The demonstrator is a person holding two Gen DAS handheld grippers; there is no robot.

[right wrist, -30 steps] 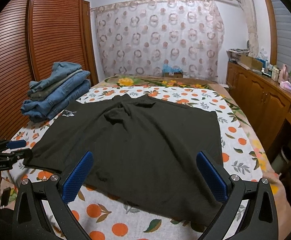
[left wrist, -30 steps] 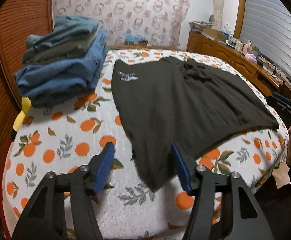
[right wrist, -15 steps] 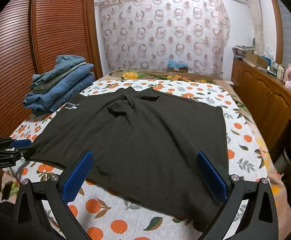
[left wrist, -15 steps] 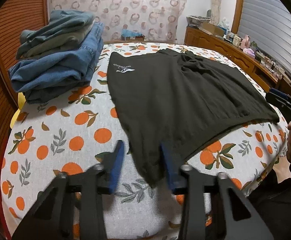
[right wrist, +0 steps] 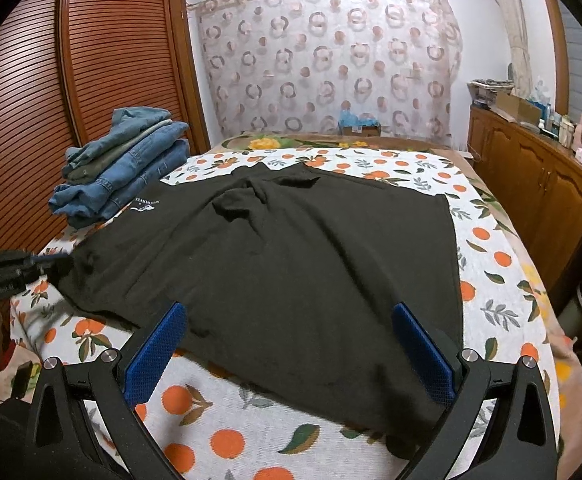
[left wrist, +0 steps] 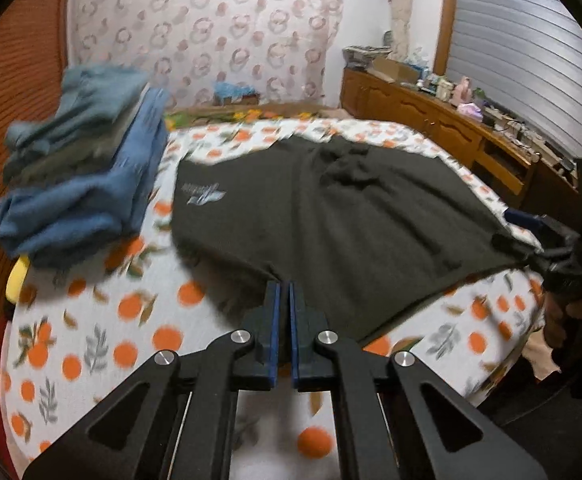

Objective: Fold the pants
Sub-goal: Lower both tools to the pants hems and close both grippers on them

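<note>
Item one, the bed [right wrist: 503,280]: a mattress under a white sheet printed with oranges, which carries everything we list. Item two, the black pants [right wrist: 291,264], the task's thing: we find them spread flat and open over the middle of the bed, reaching from near its far edge to the near edge, one corner toward the near left corner of the bed and a white logo toward the left edge. We judge them light, soft and limp, a knit cloth with small wrinkles near the far end; they should drape and sag when lifted, and slide easily on the sheet, so we would take hold at the hem corners and keep the edge taut between two grips. Item three, the stack of jeans [right wrist: 123,168]: folded denim piled at the left edge of the bed, just beside the logo end of the pants. Item four, the right gripper [right wrist: 287,356]: its blue pads stand wide apart, hovering over the near edge of the pants and holding nothing; in the left view it appears near the pants' other near corner. Item five, the left gripper [left wrist: 283,300]: its pads are drawn together on the pants' near left corner, with dark cloth showing between and below them, so we record it as clamped on the fabric.
</note>
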